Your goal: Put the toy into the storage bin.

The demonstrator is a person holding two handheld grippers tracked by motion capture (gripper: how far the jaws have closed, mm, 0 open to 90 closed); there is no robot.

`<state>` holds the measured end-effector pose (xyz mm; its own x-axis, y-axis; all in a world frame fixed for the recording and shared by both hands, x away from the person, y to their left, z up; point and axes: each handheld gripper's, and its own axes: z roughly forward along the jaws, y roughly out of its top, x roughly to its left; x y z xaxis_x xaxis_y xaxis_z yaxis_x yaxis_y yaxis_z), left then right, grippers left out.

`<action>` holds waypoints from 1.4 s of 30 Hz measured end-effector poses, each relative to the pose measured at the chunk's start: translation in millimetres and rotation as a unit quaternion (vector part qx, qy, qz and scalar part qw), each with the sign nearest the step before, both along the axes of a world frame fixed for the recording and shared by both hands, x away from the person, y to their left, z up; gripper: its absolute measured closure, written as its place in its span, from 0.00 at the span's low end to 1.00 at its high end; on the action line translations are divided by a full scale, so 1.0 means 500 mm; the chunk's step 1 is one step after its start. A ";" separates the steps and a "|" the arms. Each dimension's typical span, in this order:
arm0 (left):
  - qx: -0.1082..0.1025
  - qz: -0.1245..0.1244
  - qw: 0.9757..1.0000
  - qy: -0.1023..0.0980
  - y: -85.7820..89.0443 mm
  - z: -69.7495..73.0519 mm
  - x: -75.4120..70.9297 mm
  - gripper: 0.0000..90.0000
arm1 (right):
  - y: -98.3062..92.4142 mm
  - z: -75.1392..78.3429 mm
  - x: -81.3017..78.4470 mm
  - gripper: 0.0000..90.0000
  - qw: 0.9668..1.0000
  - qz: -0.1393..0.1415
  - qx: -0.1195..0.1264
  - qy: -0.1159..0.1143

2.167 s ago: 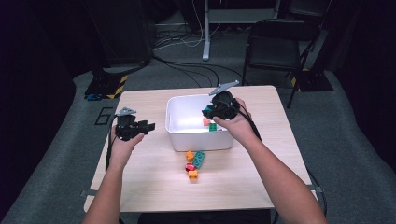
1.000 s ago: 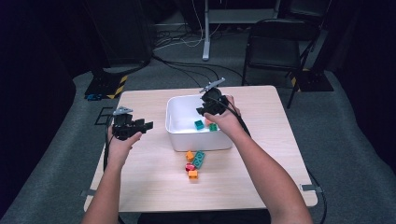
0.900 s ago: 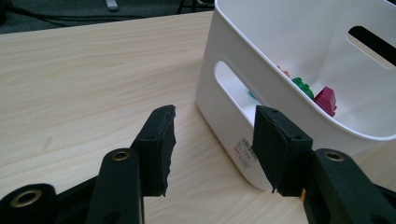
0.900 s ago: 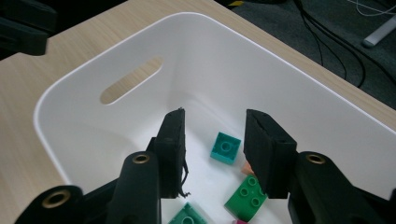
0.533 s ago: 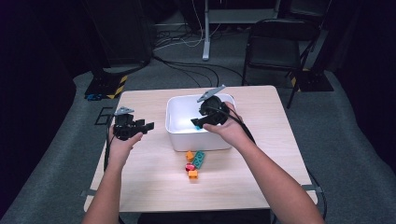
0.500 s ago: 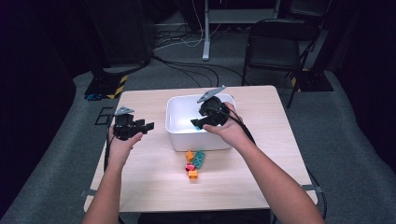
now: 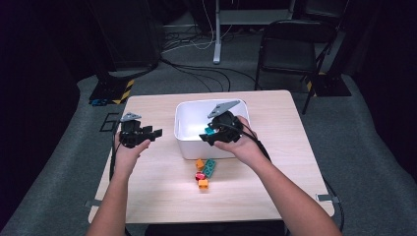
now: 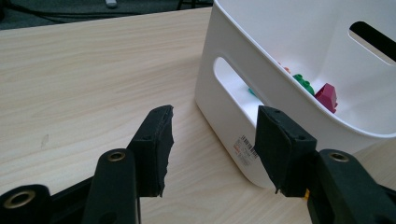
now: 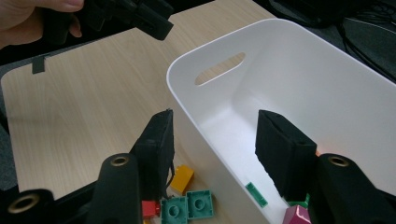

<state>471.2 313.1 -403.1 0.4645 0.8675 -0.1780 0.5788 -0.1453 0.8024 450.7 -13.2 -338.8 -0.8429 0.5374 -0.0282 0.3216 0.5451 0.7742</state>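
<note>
A white bin (image 7: 189, 105) stands mid-table. My right gripper (image 7: 207, 138) hovers over its front wall, open; its jaws have just been opening and nothing is between them (image 9: 212, 149). A teal brick (image 7: 210, 131) lies in the bin just behind it. In the right gripper view the bin (image 9: 289, 65) holds a green flat piece (image 9: 256, 194) and a magenta brick (image 9: 297, 215). Left of the bin my left gripper (image 7: 155, 132) is held open and empty (image 8: 212, 144), pointing at the bin's side wall (image 8: 233, 112). A green brick (image 8: 303, 84) and the magenta brick (image 8: 327, 97) lie inside.
In front of the bin a small cluster of loose bricks lies on the wooden table (image 7: 147, 191): an orange brick (image 7: 199, 163), a green plate (image 7: 210, 167), a red brick (image 7: 199, 175) and another orange one (image 7: 203, 184). A folding chair (image 7: 287, 49) stands behind the table.
My right gripper came left and toward the bin's front wall, opened, and no longer holds the teal brick it carried. The left gripper stayed still.
</note>
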 end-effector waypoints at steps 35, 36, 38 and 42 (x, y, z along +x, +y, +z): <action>0.006 0.001 1.000 0.006 -0.006 -0.008 0.002 0.51 | -0.032 -0.142 -0.098 0.53 1.000 0.005 0.025 0.007; 0.006 0.001 1.000 0.006 -0.006 -0.008 0.002 0.51 | -0.032 -0.142 -0.098 0.53 1.000 0.005 0.025 0.007; 0.006 0.002 1.000 0.006 -0.006 -0.009 0.002 0.51 | -0.033 -0.151 -0.102 0.54 1.000 0.005 0.023 0.008; 0.005 0.003 1.000 0.005 -0.007 -0.010 0.001 0.51 | -0.037 -0.167 -0.110 0.54 0.999 0.004 0.032 0.011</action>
<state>471.8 309.8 -408.0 0.4573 0.8723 -0.1734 0.5876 -0.1499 0.7952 395.9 -31.6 -422.5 -0.8476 0.5301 0.0235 0.3337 0.4981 0.8003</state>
